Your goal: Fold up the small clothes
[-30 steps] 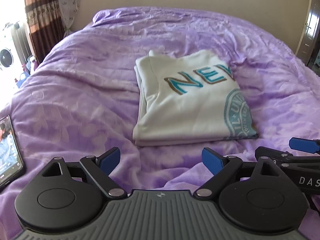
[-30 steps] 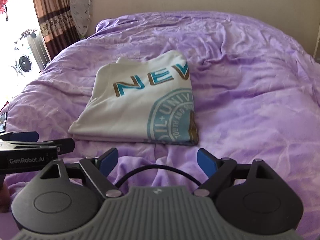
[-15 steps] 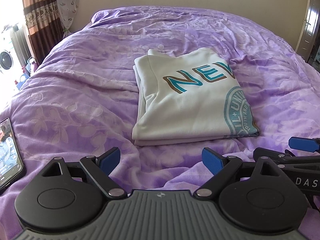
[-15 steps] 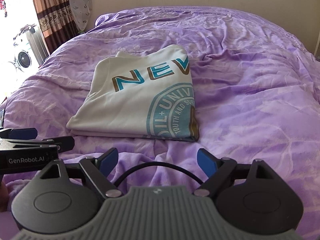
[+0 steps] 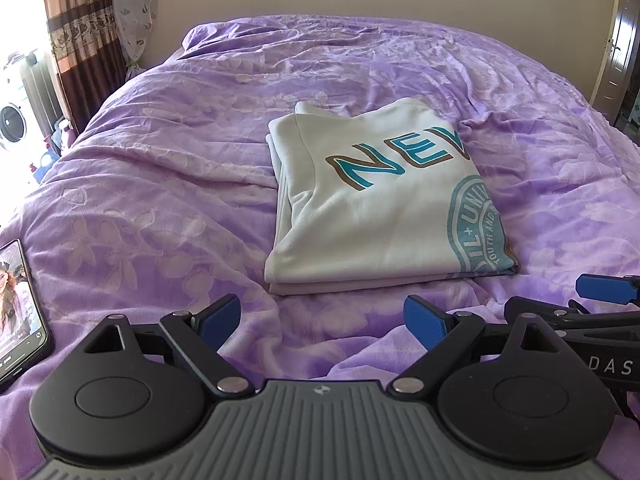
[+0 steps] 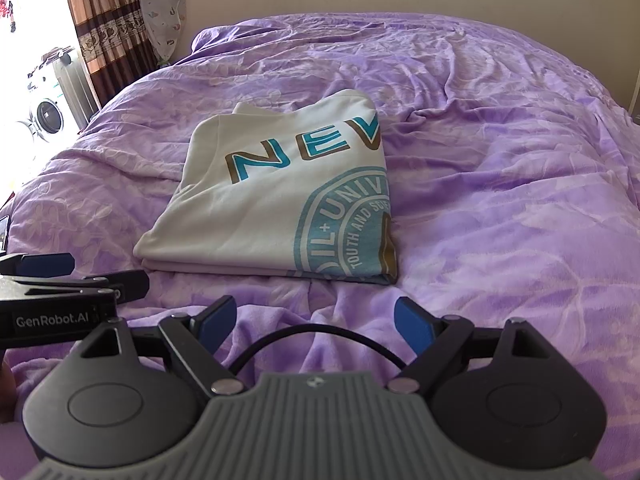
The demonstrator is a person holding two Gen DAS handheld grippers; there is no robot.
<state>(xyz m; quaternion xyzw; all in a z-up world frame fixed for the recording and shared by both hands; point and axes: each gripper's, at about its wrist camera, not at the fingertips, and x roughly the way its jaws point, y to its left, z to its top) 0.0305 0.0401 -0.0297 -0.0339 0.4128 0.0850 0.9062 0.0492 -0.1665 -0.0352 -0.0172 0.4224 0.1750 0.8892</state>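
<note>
Left wrist: folded shirt (image 5: 376, 216) on bed, beyond both grippers' wide, empty jaws

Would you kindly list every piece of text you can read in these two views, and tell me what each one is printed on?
"NEV": large teal letters on the folded shirt, cut off at the fold.
"UNIV" and "TOUTH AND SC": partial lettering in the round teal seal on the shirt.
"GenRobot.AI": on the body of the left hand-held gripper.
"DAS": on the body of the right hand-held gripper, cut off at the frame edge.
Phone screen: text too small to read.
</note>
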